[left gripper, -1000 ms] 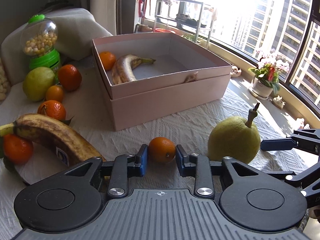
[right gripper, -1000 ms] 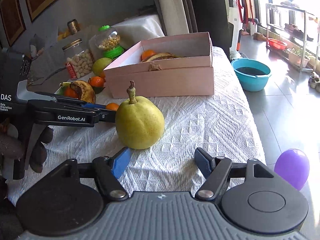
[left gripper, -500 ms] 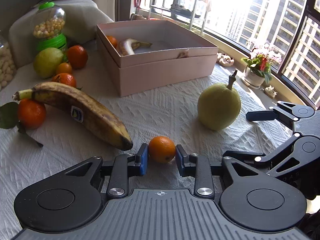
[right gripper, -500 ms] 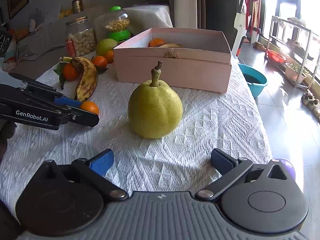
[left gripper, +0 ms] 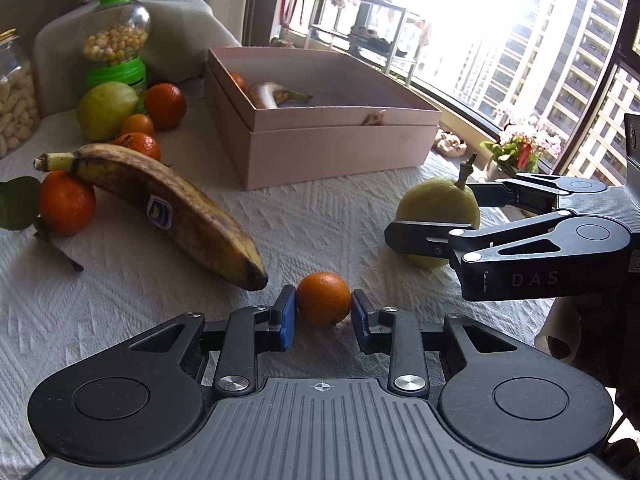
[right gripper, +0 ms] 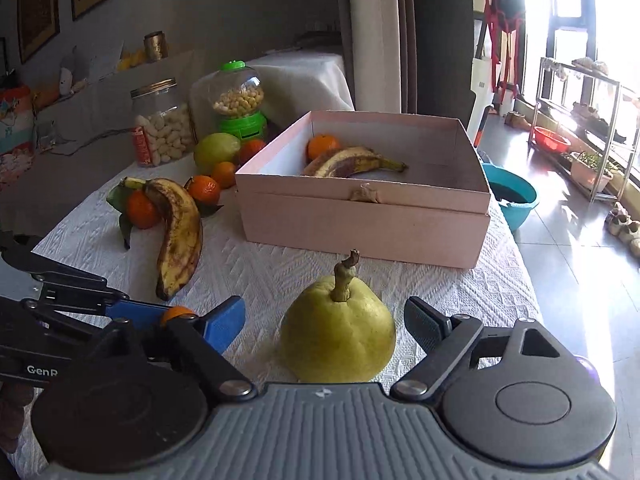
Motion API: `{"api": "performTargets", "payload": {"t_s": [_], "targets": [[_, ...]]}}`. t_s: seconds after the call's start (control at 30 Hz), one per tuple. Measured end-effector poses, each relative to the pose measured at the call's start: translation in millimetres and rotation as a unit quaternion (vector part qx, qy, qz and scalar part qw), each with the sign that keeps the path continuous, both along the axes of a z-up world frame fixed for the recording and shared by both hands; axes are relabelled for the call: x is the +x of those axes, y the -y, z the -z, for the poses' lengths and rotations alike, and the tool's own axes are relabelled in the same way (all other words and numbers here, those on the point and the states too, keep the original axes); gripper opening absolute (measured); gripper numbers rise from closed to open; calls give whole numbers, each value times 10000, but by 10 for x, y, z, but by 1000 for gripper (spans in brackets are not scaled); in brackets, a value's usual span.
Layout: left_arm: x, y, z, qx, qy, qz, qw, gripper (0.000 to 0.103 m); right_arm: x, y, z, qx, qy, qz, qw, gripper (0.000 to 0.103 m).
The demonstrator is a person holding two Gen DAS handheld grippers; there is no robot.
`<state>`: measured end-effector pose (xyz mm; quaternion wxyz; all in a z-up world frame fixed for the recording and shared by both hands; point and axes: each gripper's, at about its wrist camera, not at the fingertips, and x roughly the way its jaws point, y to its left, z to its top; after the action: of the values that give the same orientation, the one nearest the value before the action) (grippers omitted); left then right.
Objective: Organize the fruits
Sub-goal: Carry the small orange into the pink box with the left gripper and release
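Pear sits low centre on the table, now between my right claw, whose jaws have just been closing but aren't touching it yet. My left claw pinches a small orange, both bound for the pink box, I reckon.

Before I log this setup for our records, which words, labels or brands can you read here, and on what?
"DAS": side of the right gripper, seen from the left wrist view.
"GenR", cut off: side of the left gripper, seen from the right wrist view.
Banana: blue sticker, too blurred to read.
Jar: red label, too small to read.
Pink box: no writing visible.
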<state>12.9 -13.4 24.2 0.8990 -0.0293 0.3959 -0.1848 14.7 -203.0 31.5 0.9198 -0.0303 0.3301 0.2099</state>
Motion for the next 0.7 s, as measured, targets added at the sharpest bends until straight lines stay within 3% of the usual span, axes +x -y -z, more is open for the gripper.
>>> {"api": "performTargets", "payload": {"t_s": [0.1, 0.17, 0.33, 0.47, 0.6, 0.7], "targets": [[1, -2, 1, -4, 6, 18, 10000, 34, -18, -72, 22, -299, 99, -74, 9995, 74], [7, -8, -2, -21, -22, 15, 10000, 34, -57, -80, 22, -511, 230, -41, 9984, 62], [20, -42, -3, -115, -73, 10, 9999, 34, -44, 56, -5, -247, 69, 3, 9997, 61], [66, -112, -69, -531, -231, -245, 9980, 33, -61, 155, -50, -9, 74, 68, 9999, 61], [204, -93, -480, -421, 477, -190, 9978, 33, -97, 293, -203, 301, 271, 117, 9991, 61], [549, -90, -880, -253, 959, -214, 9948, 33, -105, 364, -332, 407, 512, 165, 9977, 61]]}}
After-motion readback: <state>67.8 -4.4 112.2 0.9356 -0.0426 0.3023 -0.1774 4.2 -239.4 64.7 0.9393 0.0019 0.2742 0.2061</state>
